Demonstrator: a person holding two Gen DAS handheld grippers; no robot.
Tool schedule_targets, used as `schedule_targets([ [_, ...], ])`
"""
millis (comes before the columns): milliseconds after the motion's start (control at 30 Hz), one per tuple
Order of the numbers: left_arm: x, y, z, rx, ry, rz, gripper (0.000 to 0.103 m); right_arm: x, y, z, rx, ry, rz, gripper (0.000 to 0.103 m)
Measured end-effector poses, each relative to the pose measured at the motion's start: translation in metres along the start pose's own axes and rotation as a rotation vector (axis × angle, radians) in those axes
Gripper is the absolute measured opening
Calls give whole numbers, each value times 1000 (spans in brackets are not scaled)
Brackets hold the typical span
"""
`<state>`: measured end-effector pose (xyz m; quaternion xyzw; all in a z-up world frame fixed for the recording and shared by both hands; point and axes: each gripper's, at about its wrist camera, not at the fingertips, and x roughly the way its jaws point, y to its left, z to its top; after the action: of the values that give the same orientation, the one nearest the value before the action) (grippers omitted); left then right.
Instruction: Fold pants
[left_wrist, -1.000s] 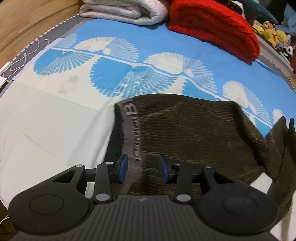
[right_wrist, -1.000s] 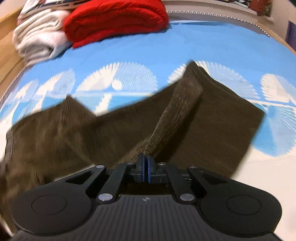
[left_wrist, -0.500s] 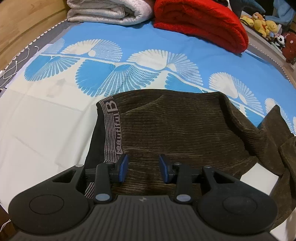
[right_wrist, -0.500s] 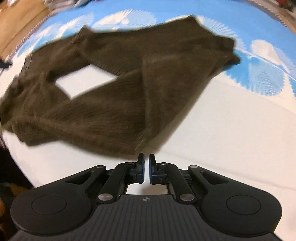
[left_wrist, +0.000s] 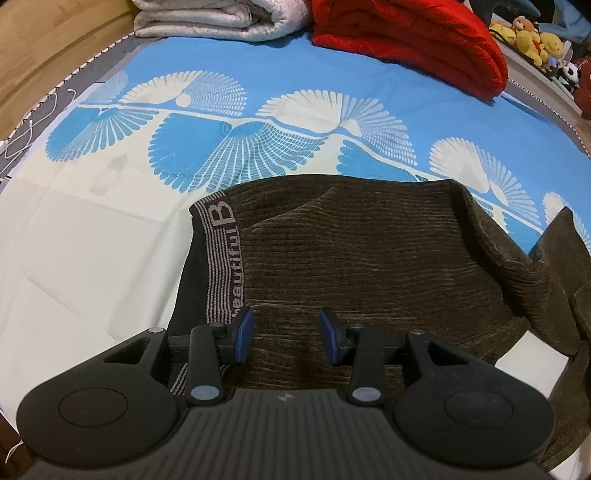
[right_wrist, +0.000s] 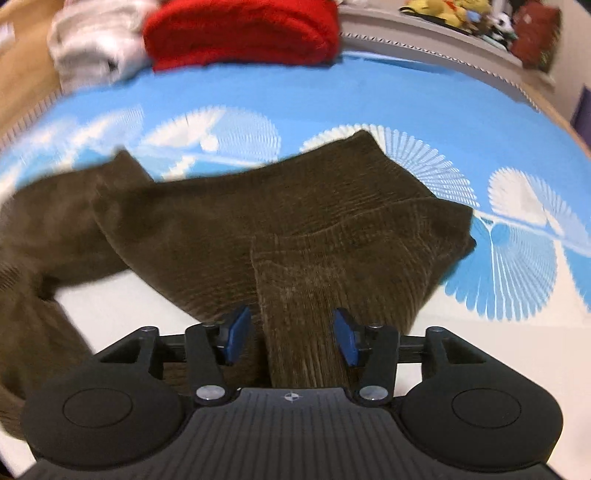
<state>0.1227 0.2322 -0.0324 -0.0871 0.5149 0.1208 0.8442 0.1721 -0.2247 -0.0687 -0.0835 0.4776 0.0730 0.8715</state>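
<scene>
Brown corduroy pants (left_wrist: 369, 266) lie on the bed, their grey waistband (left_wrist: 221, 258) with lettering at the left. My left gripper (left_wrist: 287, 336) hovers open over the near part of the seat, just right of the waistband, and grips nothing. In the right wrist view the pants' legs (right_wrist: 295, 206) spread across the sheet, crumpled and partly overlapping. A raised ridge of leg fabric (right_wrist: 295, 295) runs between the jaws of my right gripper (right_wrist: 291, 338). Those jaws are opening, and its pads (right_wrist: 236, 338) stand off the cloth on both sides.
The bed sheet (left_wrist: 92, 258) is white near me and blue with white fan prints farther off. A folded red blanket (left_wrist: 406, 37) and a folded pale blanket (left_wrist: 221, 18) lie at the far edge. Plush toys (left_wrist: 528, 33) line a ledge at the right. Wood (left_wrist: 44, 48) borders the left.
My right gripper was shut on a pant leg, let it go and swung across the pants; its jaws now stand wide over a leg fold. The left gripper has edged along the waistband, still open.
</scene>
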Motion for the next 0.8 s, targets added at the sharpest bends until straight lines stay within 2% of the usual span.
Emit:
schedule_targets([
  [200,2,7,3,-7,2,5,44,34,27,-4,-165,80,-104,52],
  [267,1,9,4,-18,1,4,44,29,27,-5,-172,70,-113,26],
  [300,1,9,4,-21,2,3,44,23,22,-4,-145,57,-111,7],
  [333,0,9,4,-23,2,1,44,14,15,-2,-105,31,-128,7],
  [367,-1,8,3,-23,0,-2,44,3,4,0,-48,-6,-150,7],
  [467,-3,3,1,-18,-5,-7,44,-41,-55,-4,246,-122,-211,6],
  [567,-7,-2,-3,-9,-7,-13,44,-85,-129,-40,599,-178,-259,2],
  [633,-10,-5,-6,0,-12,-17,44,-107,-166,-77,770,-164,-300,0],
  [700,-12,-9,-10,8,-14,-20,44,-124,-192,-112,864,-110,-405,0],
  [800,-14,-14,-13,23,-12,-23,44,-138,-227,-167,1027,-15,-391,0],
])
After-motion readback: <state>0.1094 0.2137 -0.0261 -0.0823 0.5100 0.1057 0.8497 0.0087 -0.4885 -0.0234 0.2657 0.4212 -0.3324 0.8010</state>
